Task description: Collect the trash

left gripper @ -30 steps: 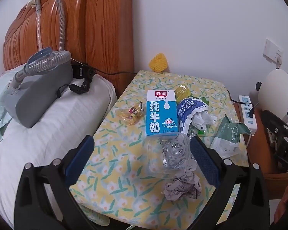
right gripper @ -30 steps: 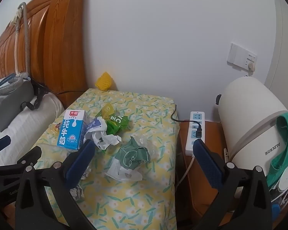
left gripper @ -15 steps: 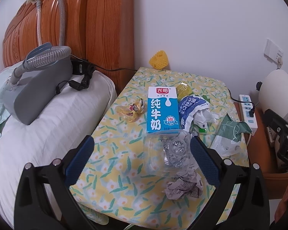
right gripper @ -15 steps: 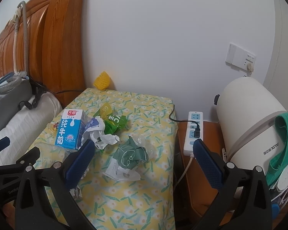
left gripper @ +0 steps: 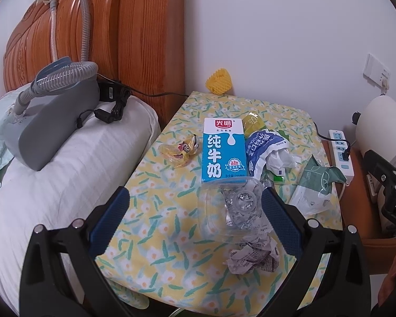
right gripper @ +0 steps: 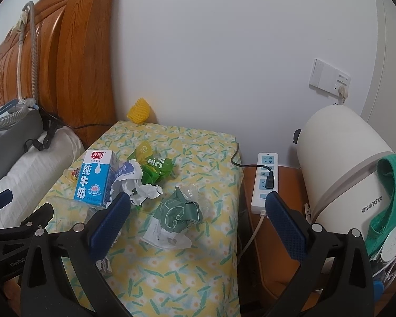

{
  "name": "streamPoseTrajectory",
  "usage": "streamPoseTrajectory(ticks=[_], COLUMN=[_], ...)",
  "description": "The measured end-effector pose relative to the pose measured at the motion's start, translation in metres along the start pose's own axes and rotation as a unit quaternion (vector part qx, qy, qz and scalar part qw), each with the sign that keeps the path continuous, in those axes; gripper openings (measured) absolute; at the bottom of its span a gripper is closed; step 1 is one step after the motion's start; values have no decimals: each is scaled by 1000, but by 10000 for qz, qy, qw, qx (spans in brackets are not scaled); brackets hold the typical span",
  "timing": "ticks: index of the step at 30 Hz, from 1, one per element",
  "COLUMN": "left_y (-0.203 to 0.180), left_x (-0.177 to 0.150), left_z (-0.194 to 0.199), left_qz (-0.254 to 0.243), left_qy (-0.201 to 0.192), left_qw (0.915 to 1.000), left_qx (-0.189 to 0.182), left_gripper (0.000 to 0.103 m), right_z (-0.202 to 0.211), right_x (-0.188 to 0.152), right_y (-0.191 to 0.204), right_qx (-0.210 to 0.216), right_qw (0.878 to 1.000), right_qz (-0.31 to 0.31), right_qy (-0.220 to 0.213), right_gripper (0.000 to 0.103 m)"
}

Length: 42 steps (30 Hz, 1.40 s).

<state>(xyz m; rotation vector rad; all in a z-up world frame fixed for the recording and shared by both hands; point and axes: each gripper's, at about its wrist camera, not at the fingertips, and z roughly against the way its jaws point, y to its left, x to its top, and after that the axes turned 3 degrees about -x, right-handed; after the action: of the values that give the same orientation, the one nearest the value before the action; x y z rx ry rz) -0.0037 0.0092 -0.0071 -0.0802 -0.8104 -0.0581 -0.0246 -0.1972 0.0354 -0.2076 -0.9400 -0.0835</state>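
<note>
Just before the left tongs (left gripper: 195,218), spread wide and empty, a clear cup (left gripper: 231,206) lies framed for grasping; the carton (left gripper: 223,150) stands at twelve on the table (left gripper: 171,251). The right tongs (right gripper: 195,223) (equally apart) face the green wrapper (right gripper: 179,211).

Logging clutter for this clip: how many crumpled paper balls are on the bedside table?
2. One printed paper ball lies at the near edge in front of the clear plastic container; one white paper ball sits right of the milk carton. Others may be hidden.
</note>
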Motion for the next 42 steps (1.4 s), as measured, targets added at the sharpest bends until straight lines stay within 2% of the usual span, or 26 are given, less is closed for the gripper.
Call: streamPoseTrajectory(ticks=[42], left_y=[2], left_x=[-2], left_z=[-6], left_qz=[16], left_qy=[82], left_qw=[10000], left_qx=[-3], left_gripper=[96], right_z=[-2], right_x=[-1], right_y=[0], right_qx=[4], right_qw=[10000], right_qz=[5], right_qy=[12], right_gripper=[101])
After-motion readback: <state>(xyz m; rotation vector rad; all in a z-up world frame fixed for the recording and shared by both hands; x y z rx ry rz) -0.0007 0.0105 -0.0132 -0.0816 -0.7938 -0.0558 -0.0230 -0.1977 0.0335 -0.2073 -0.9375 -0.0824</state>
